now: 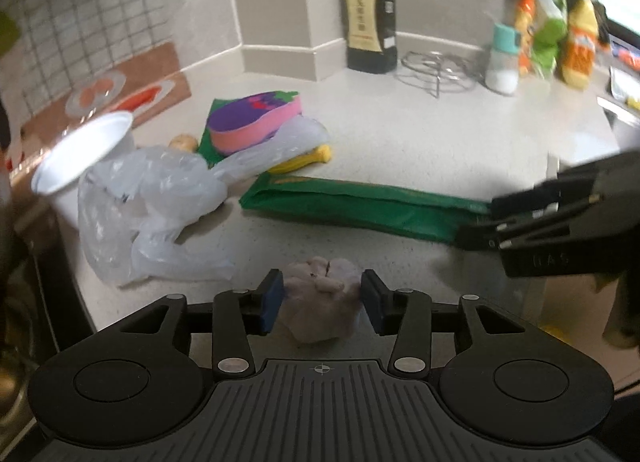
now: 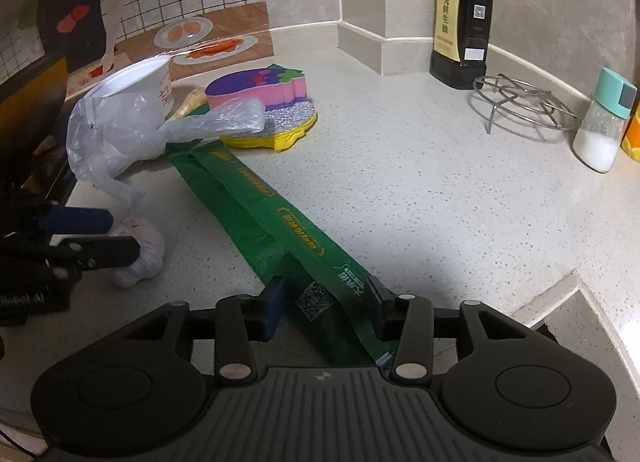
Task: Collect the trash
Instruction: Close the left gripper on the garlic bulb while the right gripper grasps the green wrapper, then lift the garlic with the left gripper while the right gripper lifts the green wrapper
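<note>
While my left gripper (image 1: 322,302) sits low over the speckled counter (image 1: 400,150), its blue-padded fingers (image 1: 272,302) stand spread, with the garlic bulb (image 1: 320,302) between them. Pads look close to the bulb on both sides; I cannot tell whether they touch. Far left: crumpled clear plastic bag (image 1: 148,206) against a tilted white paper cup (image 1: 84,158). Long green wrapper (image 1: 360,206) runs left to right across the middle, its right end at my right gripper (image 1: 496,230), seen side-on.

Right wrist view: my right gripper (image 2: 322,310) is open, fingers either side of the near end of the green wrapper (image 2: 256,198), which lies flat on the counter and passes between them, leaning toward the right finger. No grip visible. Wrapper stretches away to the far left, ending at the plastic bag (image 2: 120,134) and paper cup (image 2: 136,82). Garlic bulb (image 2: 146,250) lies near left, with my left gripper (image 2: 116,234) around it, one finger above and one in front. Far: purple-and-pink sponge (image 2: 256,90) on a yellow-rimmed glitter pad (image 2: 280,126), dark sauce bottle (image 2: 460,22), wire trivet (image 2: 520,102), salt shaker (image 2: 600,122).
</note>
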Demonstrator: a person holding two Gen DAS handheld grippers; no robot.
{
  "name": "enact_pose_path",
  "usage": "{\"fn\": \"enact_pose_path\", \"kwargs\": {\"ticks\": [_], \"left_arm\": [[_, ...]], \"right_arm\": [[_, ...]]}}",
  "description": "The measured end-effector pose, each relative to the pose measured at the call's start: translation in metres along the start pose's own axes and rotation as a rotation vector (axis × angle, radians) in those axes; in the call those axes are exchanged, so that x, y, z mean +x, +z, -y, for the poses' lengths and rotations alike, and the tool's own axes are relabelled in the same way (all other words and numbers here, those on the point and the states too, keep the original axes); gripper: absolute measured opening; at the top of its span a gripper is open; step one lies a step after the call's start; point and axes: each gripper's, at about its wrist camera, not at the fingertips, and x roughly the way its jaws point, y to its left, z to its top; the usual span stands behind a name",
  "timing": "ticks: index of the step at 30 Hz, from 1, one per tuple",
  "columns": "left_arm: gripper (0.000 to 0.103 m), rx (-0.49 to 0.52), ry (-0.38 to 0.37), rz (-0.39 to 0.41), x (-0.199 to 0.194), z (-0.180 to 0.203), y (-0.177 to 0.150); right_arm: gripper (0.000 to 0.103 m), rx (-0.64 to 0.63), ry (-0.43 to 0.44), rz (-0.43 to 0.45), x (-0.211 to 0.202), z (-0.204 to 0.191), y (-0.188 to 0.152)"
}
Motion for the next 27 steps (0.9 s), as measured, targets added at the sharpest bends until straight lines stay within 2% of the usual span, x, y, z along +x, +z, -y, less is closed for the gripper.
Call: {"fn": "enact_pose_path", "kwargs": {"ticks": [2,6,9,13,15,20,23,27], "left_arm": [[0.054,0.014,0.004,-0.011,0.003,0.002,-0.001],[0.057,0.016,0.011,-0.037,0.008,0.001,-0.003],[0.060,-0.064,-0.024,-0.061,0.014,-0.010,-0.003],[0.060,-0.133,-0.013,-0.066,0.021,-0.019,-0.002],[0.061,-0.171,-0.019,-0.068,0.023,-0.025,-0.001],[0.059,-0.248,-0.061,-0.064,0.024,-0.037,-0.002],[0.059,-0.263,-0.070,-0.066,0.021,-0.041,-0.004],[0.059,-0.269,-0.089,-0.085,0.016,-0.044,-0.008]], "right_arm": [[0.049,-0.005,0.000,0.003,0.000,-0.001,-0.001],[0.051,-0.005,0.008,0.009,0.000,0.000,-0.002],[0.051,-0.014,0.008,0.012,-0.001,-0.001,-0.003],[0.054,-0.060,0.013,0.009,-0.002,-0.007,-0.006],[0.054,-0.083,0.041,-0.001,-0.005,-0.011,-0.007],[0.054,-0.110,0.184,-0.018,-0.018,-0.016,-0.005],[0.054,-0.180,0.171,0.030,-0.024,-0.025,0.001],[0.055,-0.244,0.124,0.050,-0.010,-0.036,0.013]]}}
